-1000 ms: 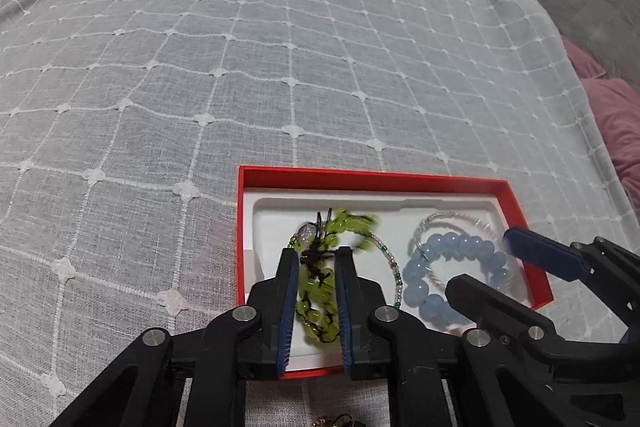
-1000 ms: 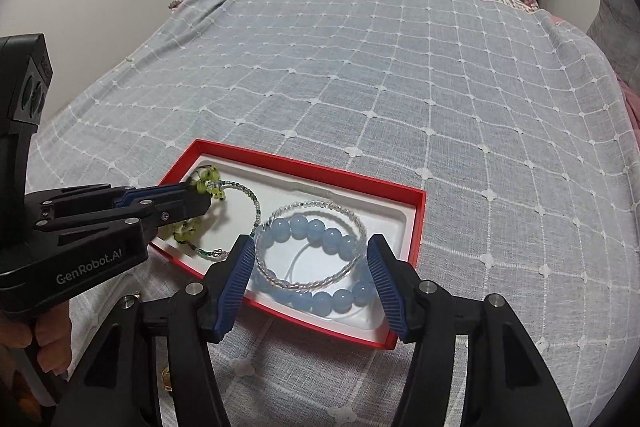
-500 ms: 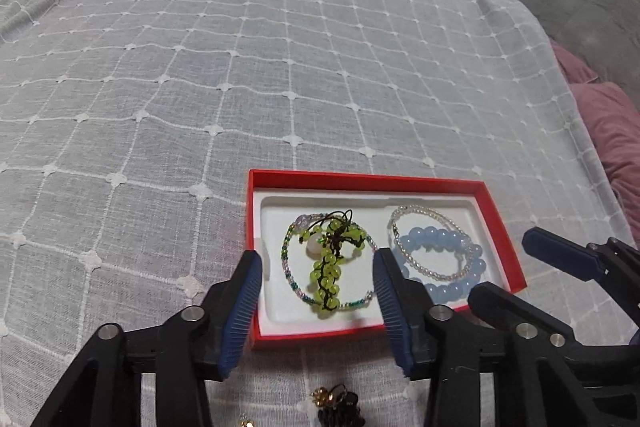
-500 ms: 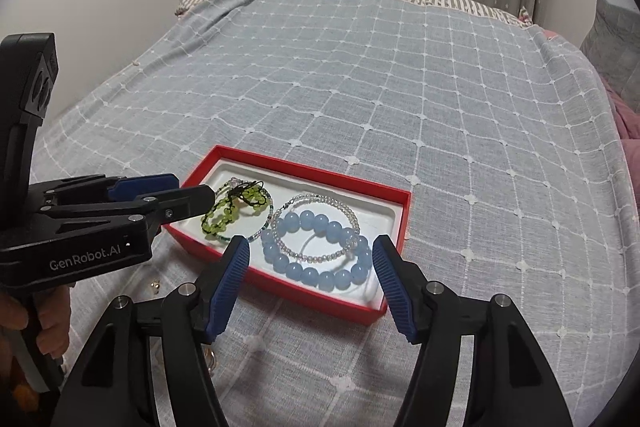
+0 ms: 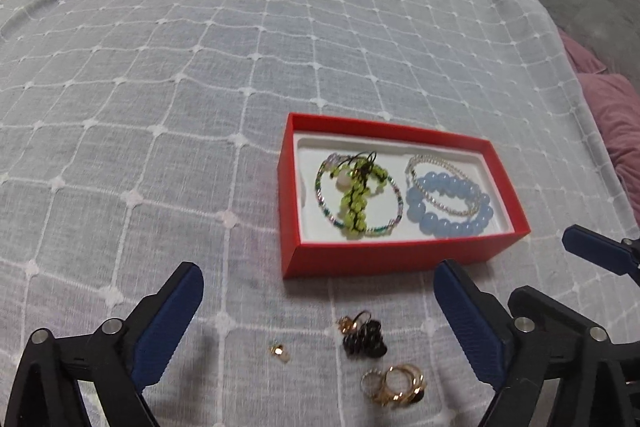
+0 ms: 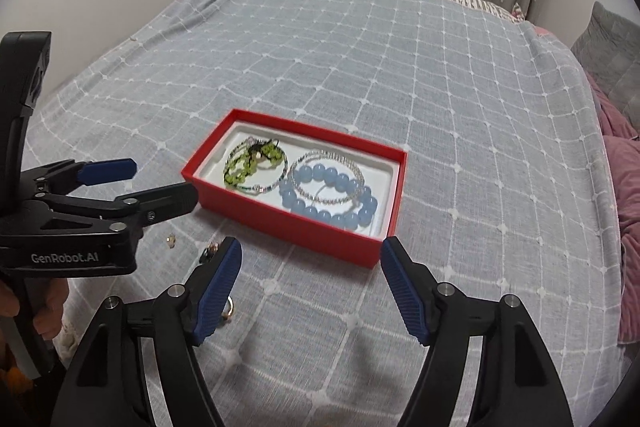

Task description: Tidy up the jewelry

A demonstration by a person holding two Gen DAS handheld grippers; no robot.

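My left claw [image 5: 318, 311] is wide open and holds nothing; it hangs above the bed [image 5: 200, 67], just in front of the red box [image 5: 384, 259]. My right claw [image 6: 310, 285] is also wide open and empty, a little to the right, with its fingers on both sides of the near wall of the box in its own view.

The box stands on the grey checked bedcover. Inside, on the white liner, two groups lie side by side. On the left is the green bracelet [image 5: 356, 201] — green beads with black cord across a thin beaded ring. On the right is the blue bracelet [image 5: 452, 217] of big pale beads, and a thin silver bracelet [image 5: 434, 183] lies partly on top of it.

Outside the box, on the cover between my left fingers, some small pieces lie loose: a black bead cluster [image 5: 366, 341] with a gold part, a pile of gold rings [image 5: 396, 385] nearer to me, and one tiny gold piece [image 5: 279, 350] to the left, apart from them. What exactly the tiny piece is, I cannot tell.
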